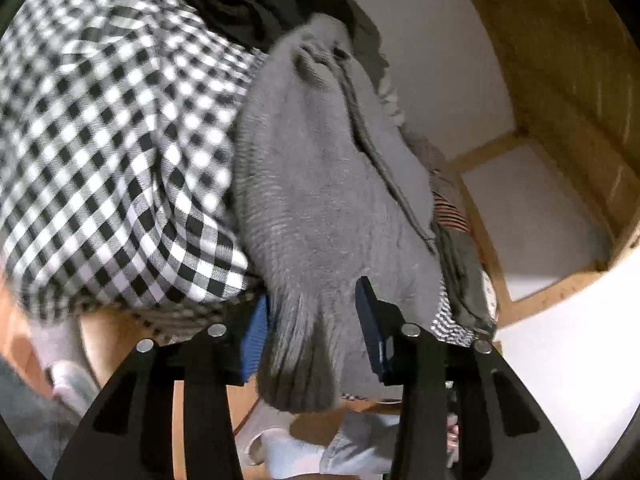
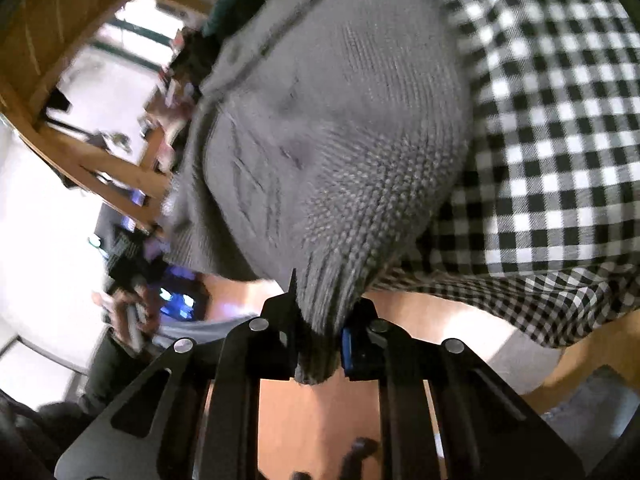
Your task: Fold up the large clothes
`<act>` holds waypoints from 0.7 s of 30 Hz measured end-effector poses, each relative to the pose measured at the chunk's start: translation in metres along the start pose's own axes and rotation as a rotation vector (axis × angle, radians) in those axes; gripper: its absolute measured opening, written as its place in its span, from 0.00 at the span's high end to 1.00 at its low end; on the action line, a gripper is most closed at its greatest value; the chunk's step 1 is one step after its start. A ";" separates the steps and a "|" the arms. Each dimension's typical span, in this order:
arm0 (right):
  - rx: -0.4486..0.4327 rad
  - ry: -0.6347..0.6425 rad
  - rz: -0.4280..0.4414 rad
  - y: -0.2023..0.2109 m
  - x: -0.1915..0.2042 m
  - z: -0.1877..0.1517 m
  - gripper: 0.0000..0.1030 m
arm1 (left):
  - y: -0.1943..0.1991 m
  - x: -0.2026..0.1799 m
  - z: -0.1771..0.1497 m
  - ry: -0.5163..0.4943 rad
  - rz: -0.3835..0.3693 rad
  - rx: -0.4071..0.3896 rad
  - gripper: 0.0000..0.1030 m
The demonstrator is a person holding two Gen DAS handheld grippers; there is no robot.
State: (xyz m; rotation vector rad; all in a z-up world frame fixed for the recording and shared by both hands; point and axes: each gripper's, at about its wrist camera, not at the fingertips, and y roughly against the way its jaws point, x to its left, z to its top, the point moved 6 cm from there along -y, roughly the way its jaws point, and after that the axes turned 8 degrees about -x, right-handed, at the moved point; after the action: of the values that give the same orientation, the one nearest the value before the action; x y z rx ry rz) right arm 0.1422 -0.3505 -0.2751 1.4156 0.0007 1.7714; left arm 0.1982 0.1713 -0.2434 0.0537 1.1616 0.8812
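Right gripper [image 2: 320, 320] clamps sweater [image 2: 340, 140] hem | checkered cloth [image 2: 540, 140] alongside

Home rm w/ wood beams [image 1: 486, 148], checked cloth [image 1: 112, 152], clothes pile [image 1: 460, 248].

The way ahead is being blocked by the grey sweater [image 1: 320, 184], with the checked cloth [image 1: 120, 152] crowding in just beside it. Open room is being left below, over the wooden floor [image 2: 316, 420], and beside the white wall [image 1: 440, 60].
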 end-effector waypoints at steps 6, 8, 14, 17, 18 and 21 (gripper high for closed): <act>0.053 0.025 -0.033 -0.023 0.002 -0.008 0.84 | -0.025 -0.014 -0.016 -0.030 -0.001 0.092 0.28; 0.052 0.022 -0.036 -0.025 0.003 -0.006 0.84 | -0.038 -0.017 -0.016 -0.051 0.020 0.096 0.20; 0.051 0.012 -0.041 -0.024 0.000 -0.007 0.84 | -0.052 0.008 -0.005 0.036 0.075 0.072 0.20; 0.057 0.013 -0.056 -0.024 -0.006 -0.007 0.84 | -0.058 0.007 -0.011 0.010 0.056 0.117 0.58; 0.054 0.022 -0.058 -0.022 -0.005 -0.006 0.84 | -0.056 0.006 -0.012 0.019 0.045 0.120 0.91; 0.019 0.029 -0.029 -0.012 0.004 -0.002 0.86 | -0.051 -0.005 -0.014 0.022 0.006 0.105 0.91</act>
State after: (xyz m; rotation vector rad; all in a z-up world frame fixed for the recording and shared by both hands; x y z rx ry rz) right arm 0.1480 -0.3400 -0.2786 1.3967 0.0529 1.7725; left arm 0.2155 0.1279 -0.2690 0.1334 1.2285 0.8280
